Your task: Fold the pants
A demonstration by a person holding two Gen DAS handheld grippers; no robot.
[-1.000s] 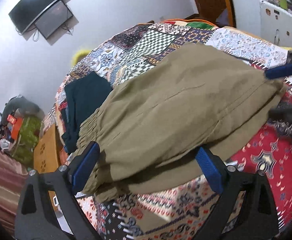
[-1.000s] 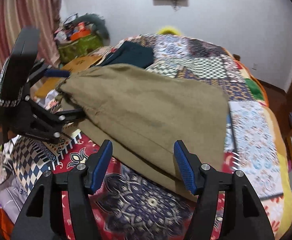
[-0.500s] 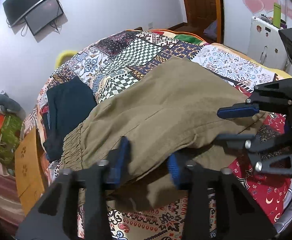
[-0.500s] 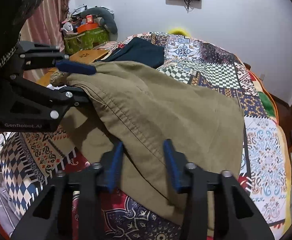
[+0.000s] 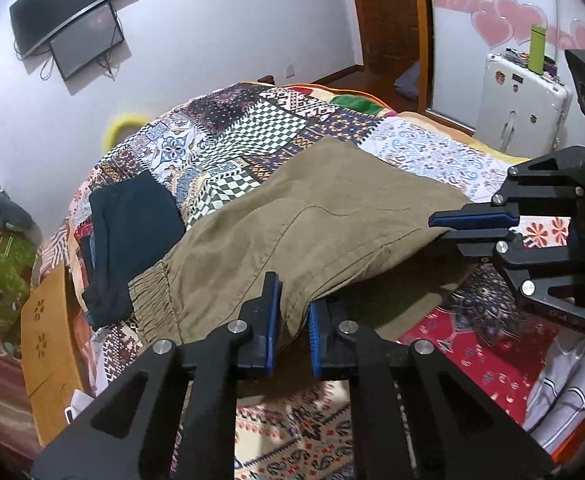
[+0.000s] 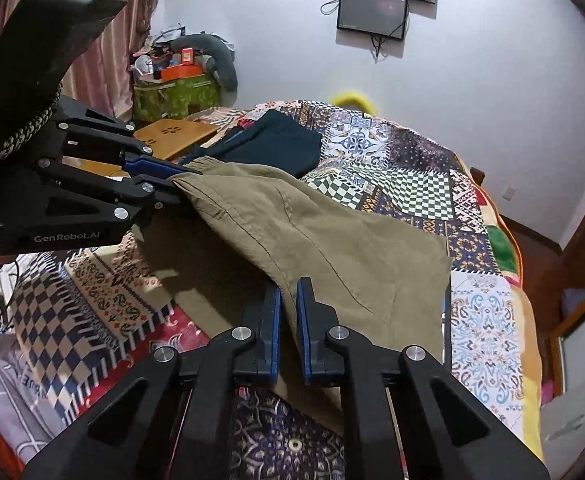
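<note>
Olive-brown pants [image 5: 312, 216] lie on the patchwork bed, their near edge lifted off the quilt. My left gripper [image 5: 294, 308] is shut on that lifted edge near the gathered waistband [image 5: 152, 300]. My right gripper [image 6: 288, 304] is shut on the same edge further along, towards the leg end [image 6: 432, 264]. Each gripper shows in the other's view, pinching the cloth: the right one [image 5: 448, 228] and the left one [image 6: 172, 184]. The fabric hangs taut between them, with a shadowed lower layer beneath.
A folded dark navy garment [image 5: 128, 224] lies on the quilt [image 5: 252, 120] beyond the waistband. A wooden stool [image 6: 172, 136] and a cluttered green box [image 6: 172, 92] stand beside the bed. A white suitcase [image 5: 520, 96] stands by the far wall.
Both grippers went from wide open to shut on the pants' near edge and lifted it off the quilt. The two grippers now show close in each other's view.
</note>
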